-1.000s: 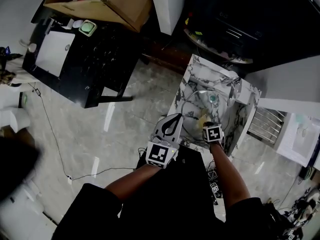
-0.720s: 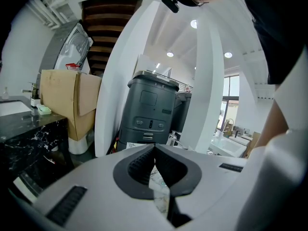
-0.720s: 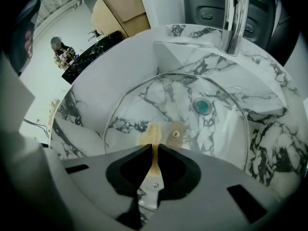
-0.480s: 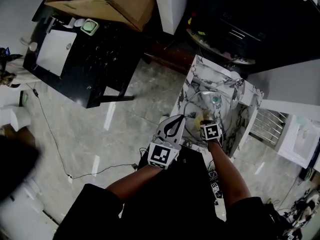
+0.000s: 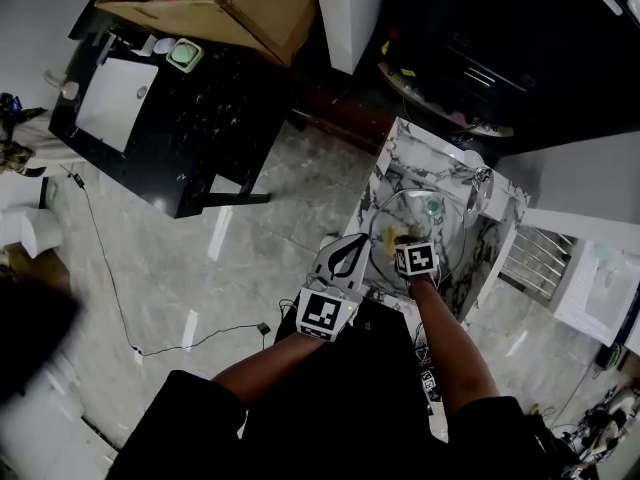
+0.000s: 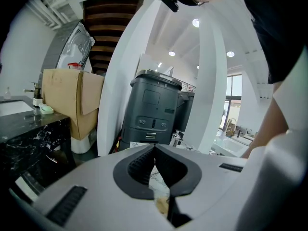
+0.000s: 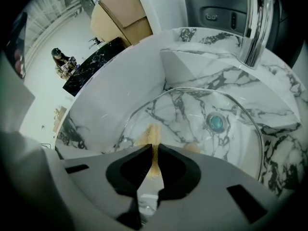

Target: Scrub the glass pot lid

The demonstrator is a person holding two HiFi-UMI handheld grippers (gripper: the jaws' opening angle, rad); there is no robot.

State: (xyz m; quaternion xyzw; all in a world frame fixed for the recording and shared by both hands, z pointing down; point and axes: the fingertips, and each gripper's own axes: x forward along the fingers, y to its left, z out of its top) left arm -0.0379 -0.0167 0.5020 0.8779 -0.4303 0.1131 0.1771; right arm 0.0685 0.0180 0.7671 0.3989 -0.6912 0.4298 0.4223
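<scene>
Two grippers are seen, each bearing one marker cube. The right gripper [image 7: 154, 147] is closed almost fully, its jaws pinched on the one tan scrub pad [image 7: 153, 134], of which only a thin edge is shown above the tips; the rest is hidden behind the jaws. Whether the pad is touching the glass cannot be told. The left gripper [image 6: 154, 147] is held with its jaws brought together at the tips and nothing is gripped between them; it is held just left of the sink, beside the right one. One glass pot lid [image 7: 183, 112] is laid inside the white marble sink [image 7: 120, 81], directly under the right gripper, with its metal rim traced as an arc and one teal knob [image 7: 216, 122] seen near its middle. The near part of the lid is cut off by the gripper body. One chrome faucet [image 7: 255, 28] is stood at the sink's far rim, its top cut off by the frame. Farther out, one open cardboard box [image 5: 215, 3] and one black marble table [image 5: 200, 118] are seen. In the head view the lid is small and dim.
</scene>
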